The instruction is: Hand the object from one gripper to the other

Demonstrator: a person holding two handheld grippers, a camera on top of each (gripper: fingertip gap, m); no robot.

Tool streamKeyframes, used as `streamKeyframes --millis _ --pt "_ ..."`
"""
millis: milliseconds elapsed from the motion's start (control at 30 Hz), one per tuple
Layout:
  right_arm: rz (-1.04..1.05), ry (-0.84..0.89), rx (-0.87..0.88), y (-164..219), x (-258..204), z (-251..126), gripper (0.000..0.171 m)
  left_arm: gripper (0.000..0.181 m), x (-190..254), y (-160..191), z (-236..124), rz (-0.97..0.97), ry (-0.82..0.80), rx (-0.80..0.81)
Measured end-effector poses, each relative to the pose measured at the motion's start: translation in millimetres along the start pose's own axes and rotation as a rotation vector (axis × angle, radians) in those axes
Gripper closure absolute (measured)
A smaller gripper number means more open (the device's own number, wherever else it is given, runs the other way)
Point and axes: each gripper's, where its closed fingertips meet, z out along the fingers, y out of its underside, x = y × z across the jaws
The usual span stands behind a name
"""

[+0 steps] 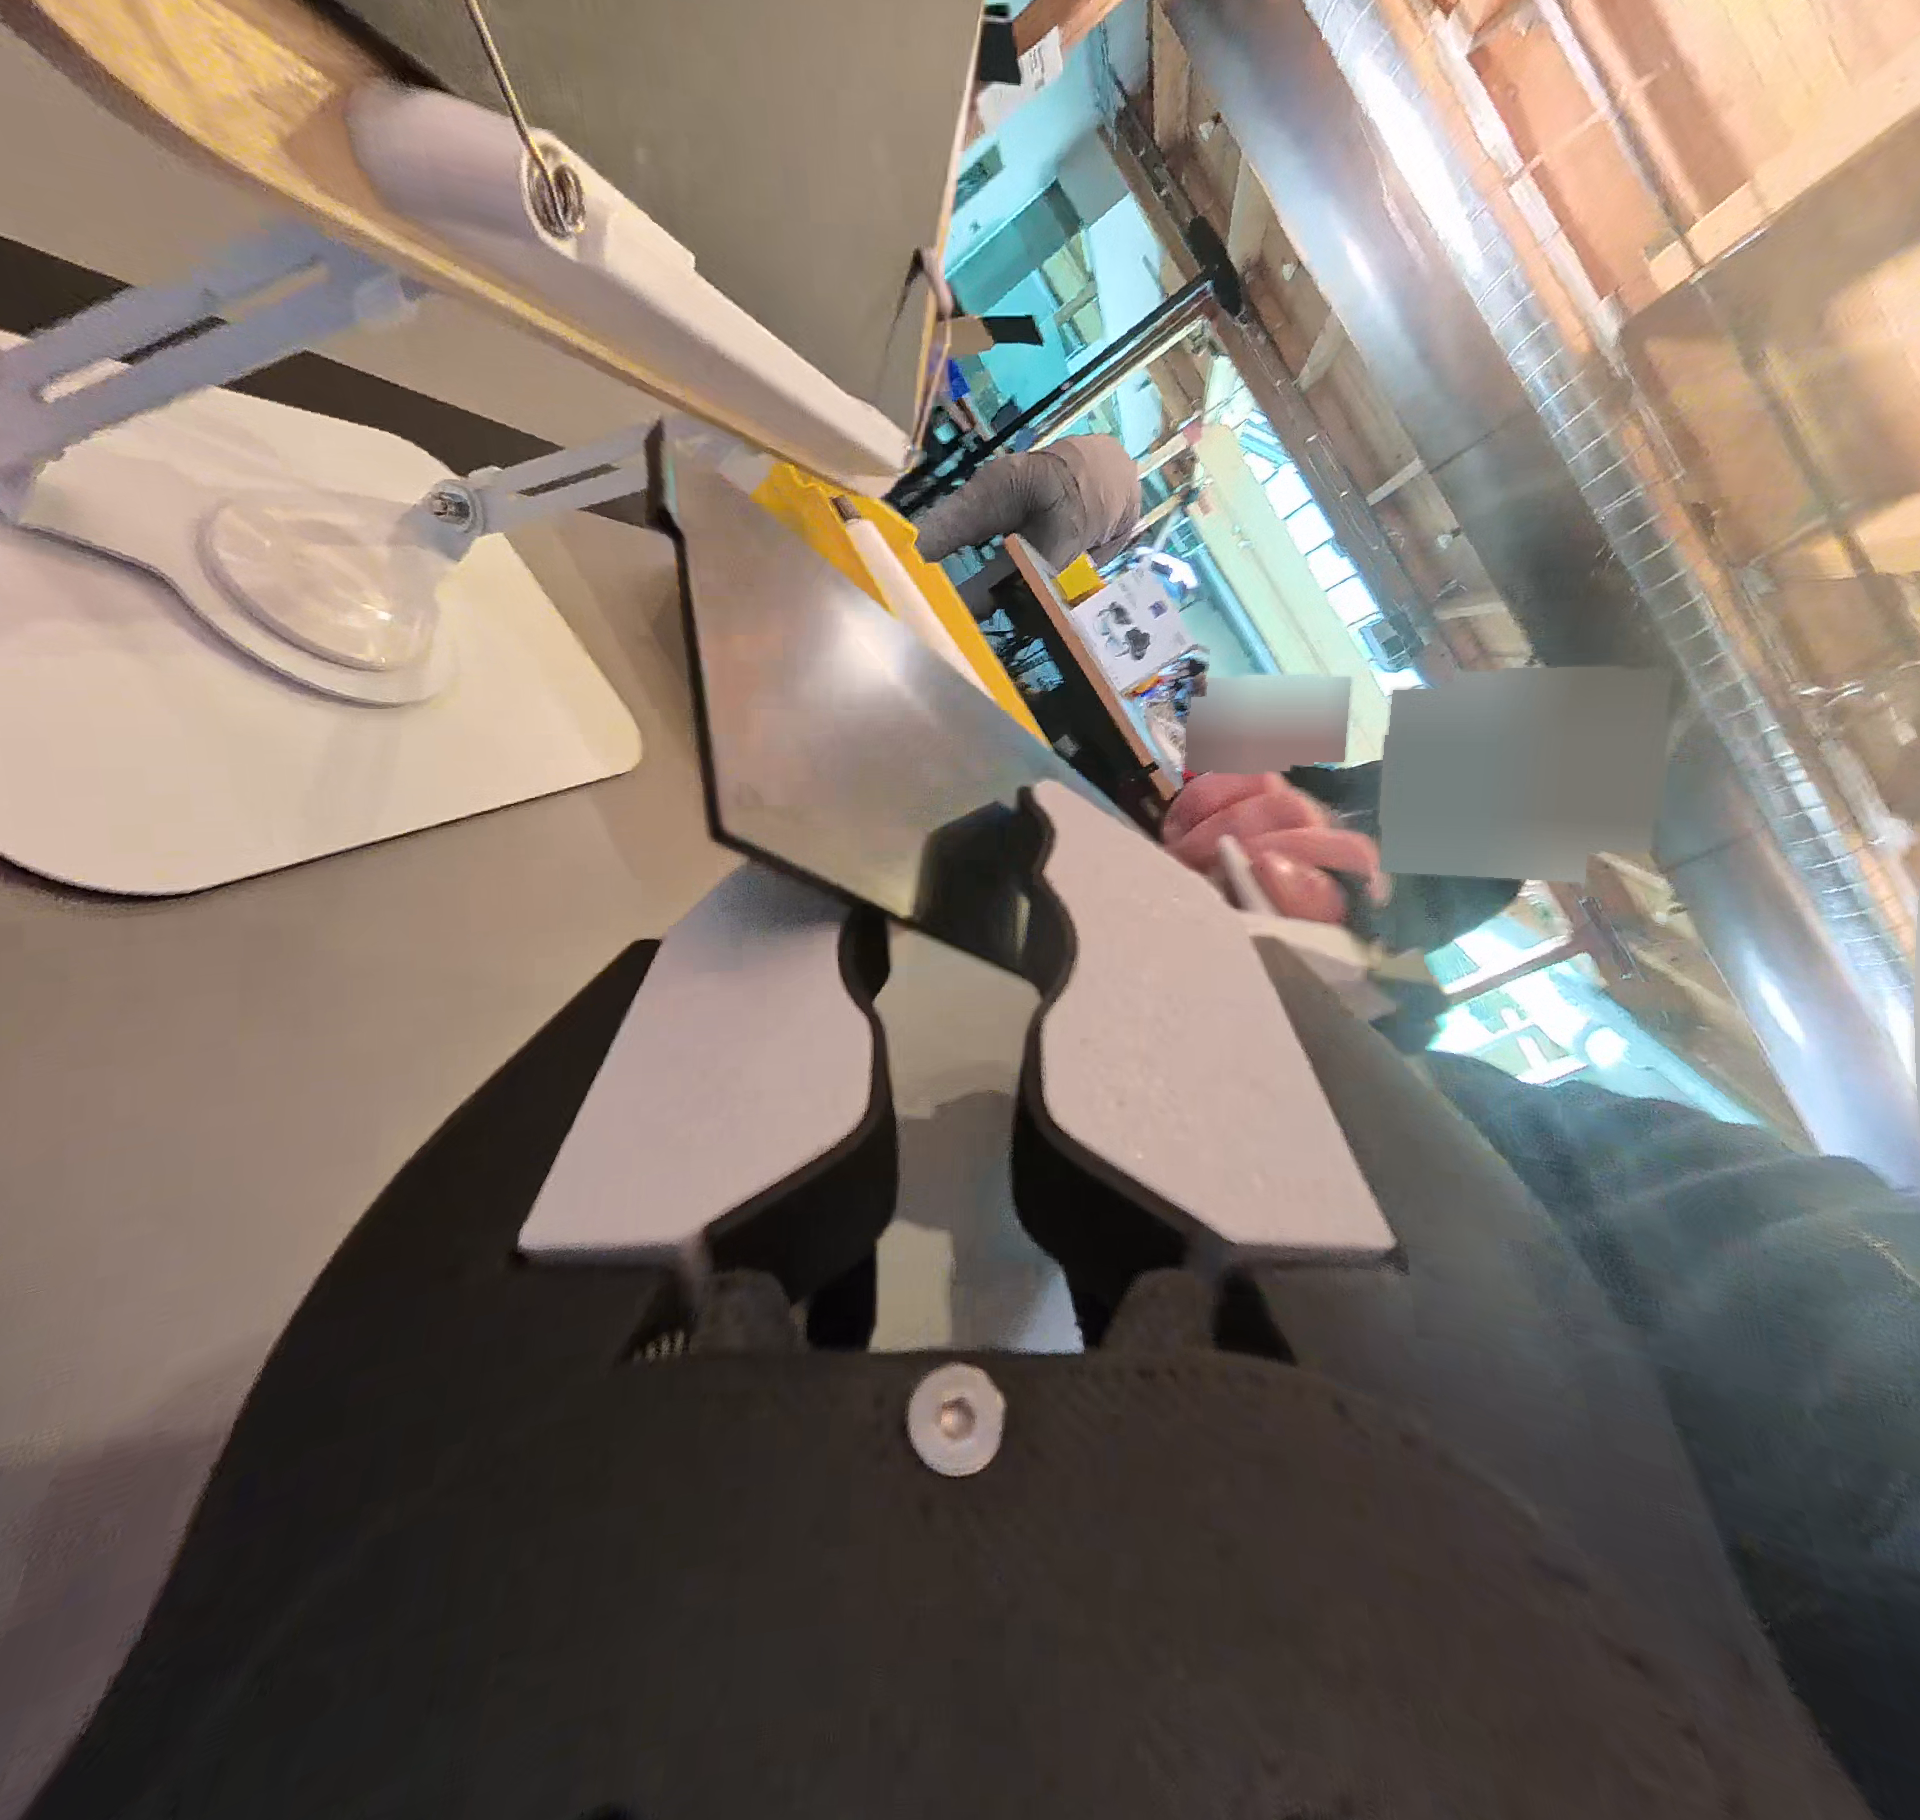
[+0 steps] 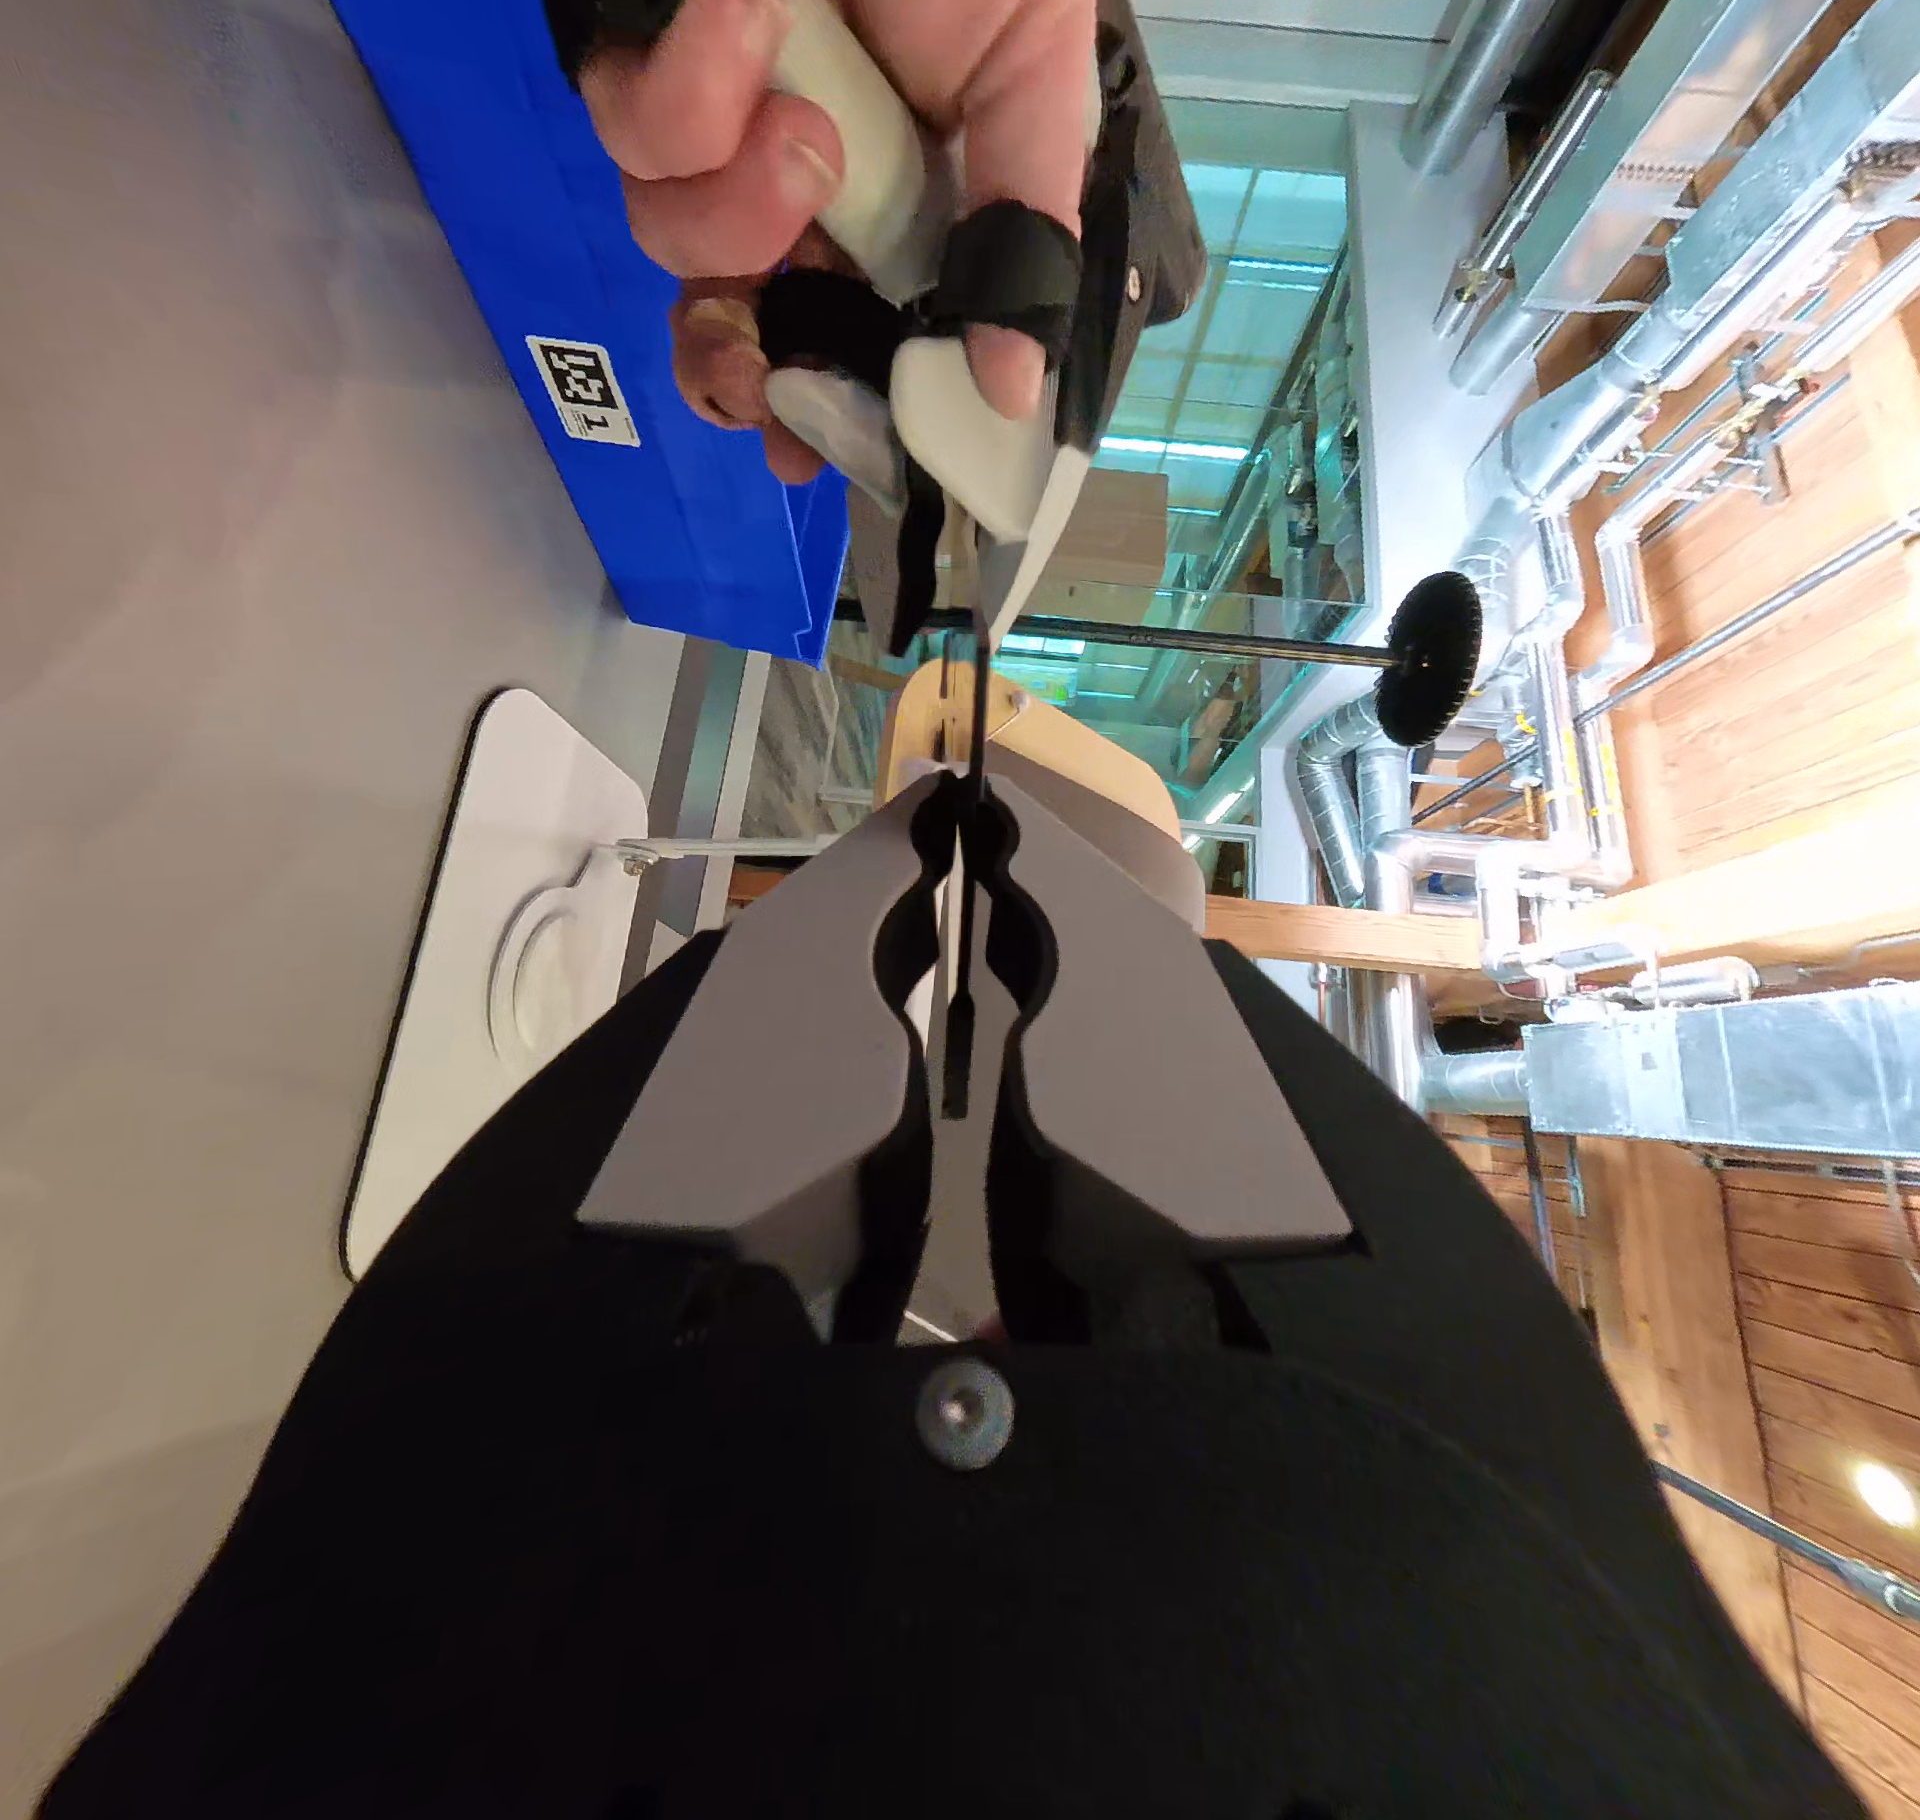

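Observation:
The object is a thin flat plate (image 1: pixel 831 690) with a mirror-like face and a black rim. In the left wrist view its near end stands between the fingertips of my left gripper (image 1: pixel 956 866), whose jaws are apart and do not press on it. In the right wrist view the plate shows edge-on as a thin black line (image 2: pixel 975 710). It runs deep between the fingers of my right gripper (image 2: pixel 966 783), which is shut on it. The left gripper (image 2: pixel 956 607), held by a hand (image 2: pixel 831 87), is at the plate's far end with its tips slightly apart.
A white base board (image 1: pixel 312 752) with a round suction foot and a jointed arm lies on the grey table; it also shows in the right wrist view (image 2: pixel 436 939). A blue bin (image 2: pixel 540 212) stands on the table. A wood-and-grey piece (image 2: pixel 1091 814) is just beyond the right fingertips. There is about 8 cm between the tips of the two grippers.

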Motion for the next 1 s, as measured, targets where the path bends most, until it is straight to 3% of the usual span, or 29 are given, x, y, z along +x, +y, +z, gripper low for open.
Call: streamKeyframes --millis 133,267,333,400,600,767,833,1000 --pt "0.050 -0.106 -0.044 16 3 -5 0.171 0.135 1 -9 -10 0.173 -0.100 0.016" --pt "0.188 -0.322 -0.066 26 3 -10 0.171 0.113 0 -5 -17 0.539 -0.332 -0.060" --pt "0.215 -0.540 -0.126 37 -16 -15 0.171 0.114 7 -11 -22 0.801 -0.458 -0.053" --pt "0.226 -0.587 -0.101 38 -15 -15 0.171 0.109 16 -17 -26 1.057 -0.583 -0.055" --pt "0.480 -0.861 -0.009 22 -12 -21 0.171 0.105 38 20 3 1.436 -0.572 -0.219" --pt "0.756 -1.109 0.076 17 2 -28 0.171 0.107 44 43 13 1.842 -0.642 -0.240" --pt "0.798 -1.178 0.075 20 2 -30 0.171 0.109 33 50 13 1.857 -0.681 -0.281" --pt "0.776 -1.292 0.066 22 -4 -35 0.171 0.119 7 73 15 1.602 -0.592 -0.368"
